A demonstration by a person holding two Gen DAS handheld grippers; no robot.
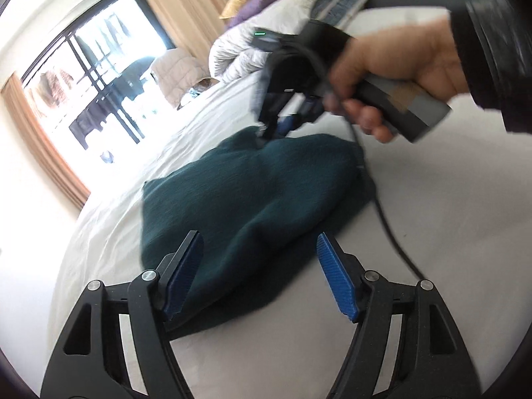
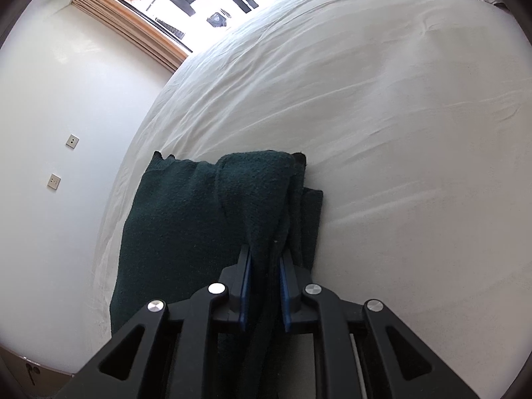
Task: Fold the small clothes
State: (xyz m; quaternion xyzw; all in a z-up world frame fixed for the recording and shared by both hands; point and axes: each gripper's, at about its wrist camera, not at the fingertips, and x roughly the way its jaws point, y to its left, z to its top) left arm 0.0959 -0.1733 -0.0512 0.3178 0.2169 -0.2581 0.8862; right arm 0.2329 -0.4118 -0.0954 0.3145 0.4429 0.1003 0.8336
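On the white bed (image 2: 382, 116), the right gripper (image 2: 265, 259) pinches a fold of the dark green cloth (image 2: 186, 219); the left gripper (image 1: 259, 242) hangs spread, empty, above it.

White bed sheet (image 2: 382, 126) — beige curtain (image 1: 43, 139), rumpled quilt (image 1: 239, 50), wall sockets (image 2: 72, 141).

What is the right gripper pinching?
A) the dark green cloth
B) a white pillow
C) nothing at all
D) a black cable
A: the right gripper has its blue pads closed on a bunched fold of the dark green cloth lying on the white bed.
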